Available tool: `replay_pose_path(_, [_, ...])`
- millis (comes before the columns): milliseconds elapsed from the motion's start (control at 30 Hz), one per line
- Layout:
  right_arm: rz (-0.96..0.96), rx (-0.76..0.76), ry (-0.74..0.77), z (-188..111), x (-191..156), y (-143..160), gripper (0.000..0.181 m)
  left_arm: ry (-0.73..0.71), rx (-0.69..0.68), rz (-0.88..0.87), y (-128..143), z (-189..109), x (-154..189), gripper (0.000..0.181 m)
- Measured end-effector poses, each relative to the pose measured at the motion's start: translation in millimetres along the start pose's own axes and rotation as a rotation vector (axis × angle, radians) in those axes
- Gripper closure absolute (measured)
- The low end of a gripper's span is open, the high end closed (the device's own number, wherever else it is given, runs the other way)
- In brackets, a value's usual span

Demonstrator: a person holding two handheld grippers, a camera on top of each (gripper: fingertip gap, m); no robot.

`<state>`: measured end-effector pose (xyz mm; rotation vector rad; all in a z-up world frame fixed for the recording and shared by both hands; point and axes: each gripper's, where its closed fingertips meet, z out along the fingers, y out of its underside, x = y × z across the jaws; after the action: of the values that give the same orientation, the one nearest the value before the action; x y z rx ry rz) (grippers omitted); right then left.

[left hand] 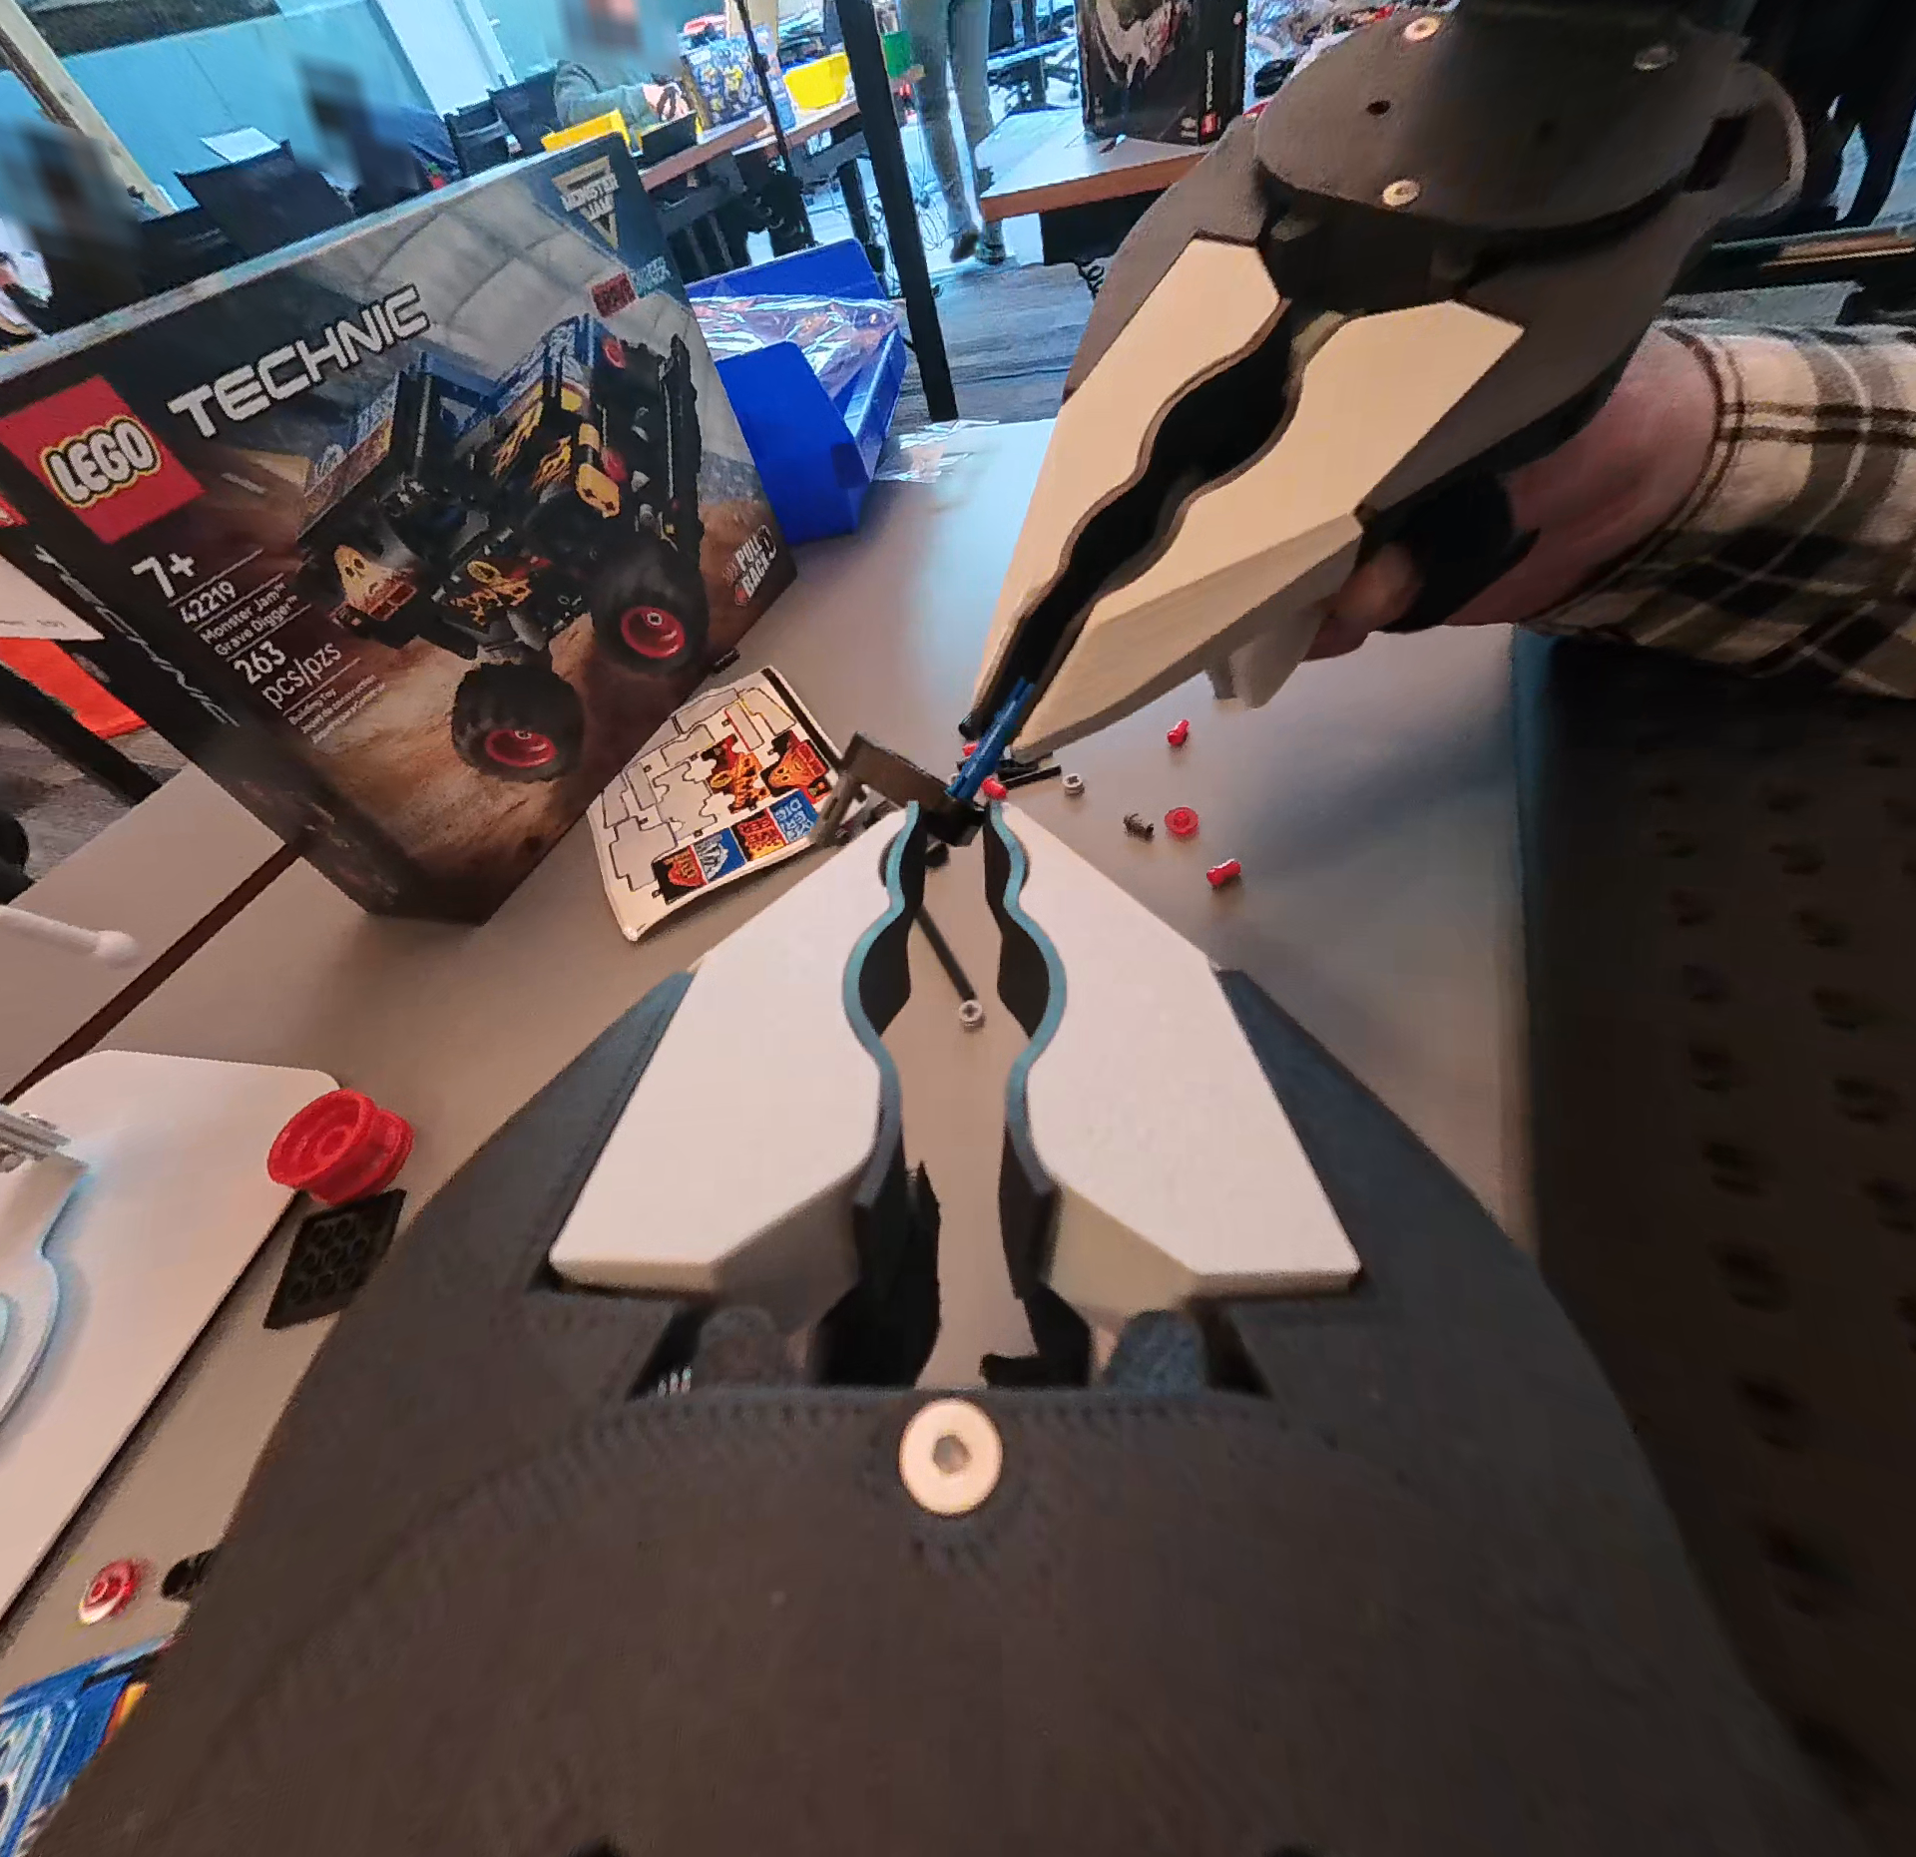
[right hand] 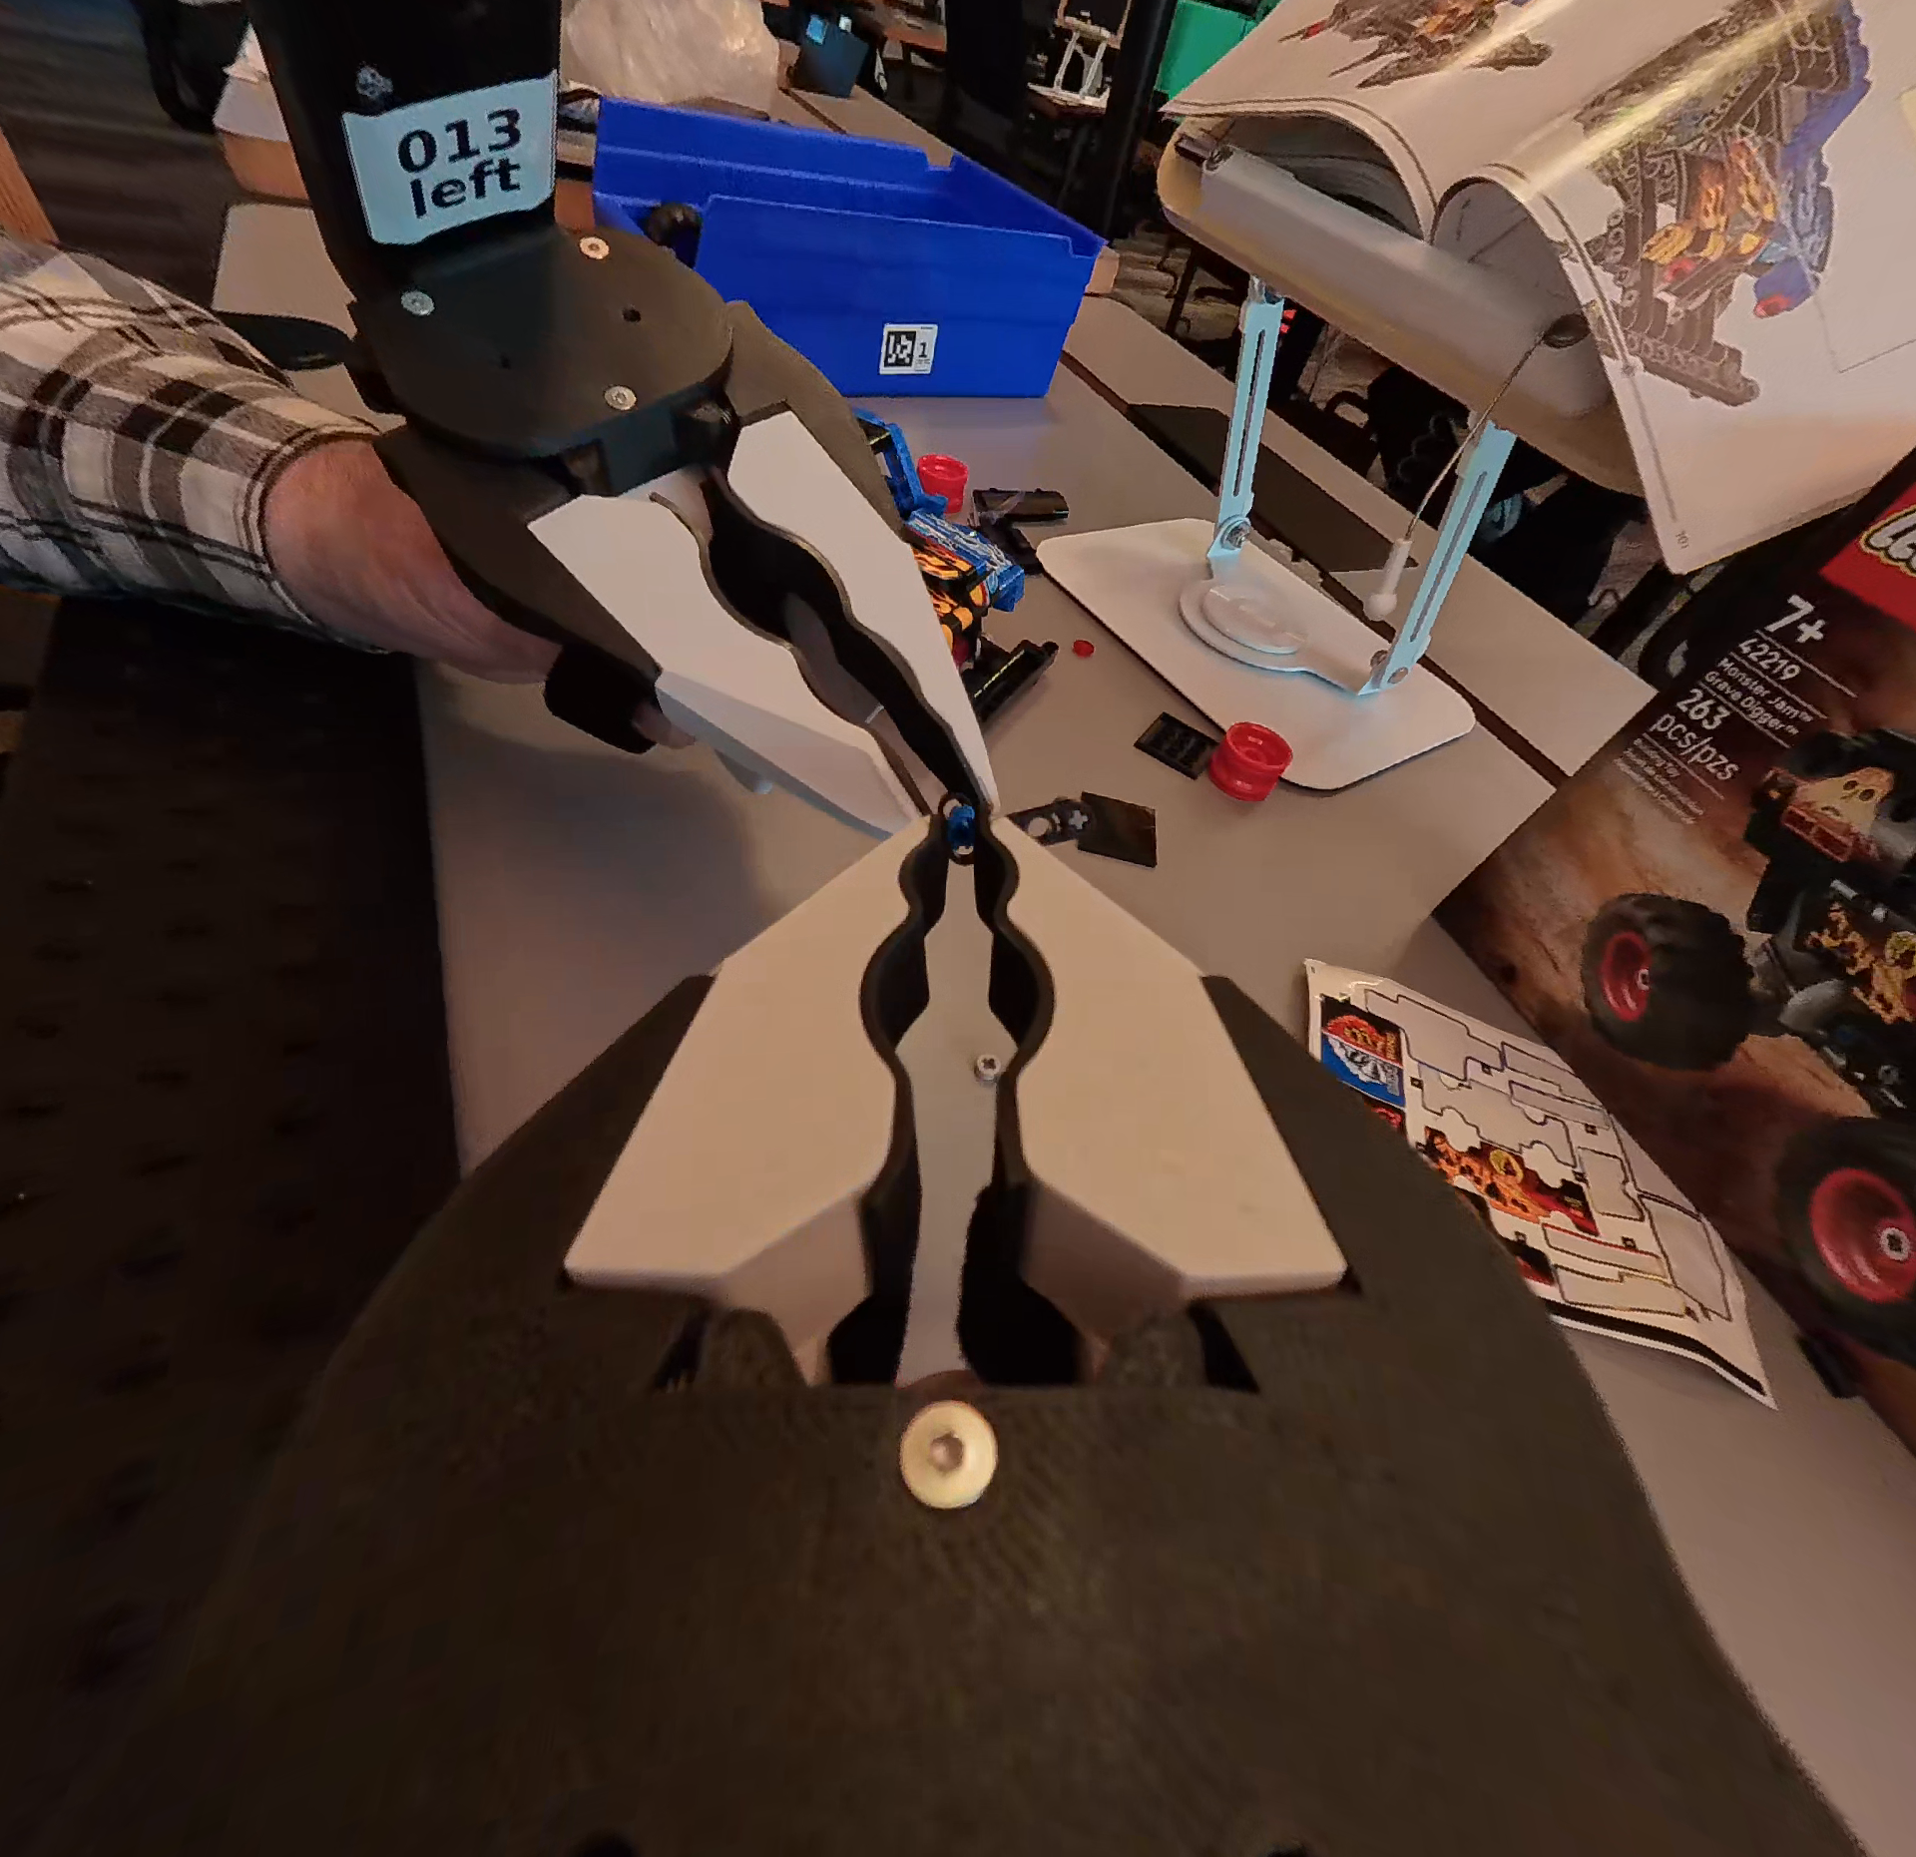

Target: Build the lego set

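Note:
My left gripper (left hand: 951, 822) is shut on a small black Technic piece (left hand: 956, 820), held just above the grey table (left hand: 1296, 926). My right gripper (left hand: 990, 745) comes in from the upper right and is shut on a blue pin (left hand: 993, 745), whose end touches the black piece. In the right wrist view my right gripper (right hand: 959, 835) holds the blue pin (right hand: 959, 828) at its tips. The left gripper (right hand: 962, 796) meets it tip to tip from the upper left. The join is partly hidden by the fingertips.
A Lego box (left hand: 394, 522), a sticker sheet (left hand: 715, 802) and a blue bin (left hand: 819, 397) lie beyond. Small red pins (left hand: 1223, 872) and a grey bush (left hand: 971, 1014) are loose on the table. A red wheel hub (right hand: 1249, 760), a partly built model (right hand: 964, 574) and a booklet stand (right hand: 1275, 667) sit left. Both grippers' tips are close together, under 4 cm apart. My left tips are roughly 10 centimetres from the grey bush (left hand: 971, 1014). Seen from the right wrist view (right hand: 989, 1068) as well.

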<state>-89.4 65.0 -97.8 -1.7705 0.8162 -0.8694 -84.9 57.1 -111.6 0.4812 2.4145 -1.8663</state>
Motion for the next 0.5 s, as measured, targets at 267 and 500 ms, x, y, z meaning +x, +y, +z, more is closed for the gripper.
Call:
replay_pose_path(267, [-0.15, -0.056, 0.084, 2.9, -2.5, 0.7, 0.178, -0.062, -0.048, 0.087, 1.7, -0.3, -1.5, 0.173])
replay_pose_path(500, [-0.159, -0.075, 0.076, 2.4, -4.6, 1.6, 0.178, -0.109, -0.072, 0.177, 0.7, -1.2, 0.1, 0.174])
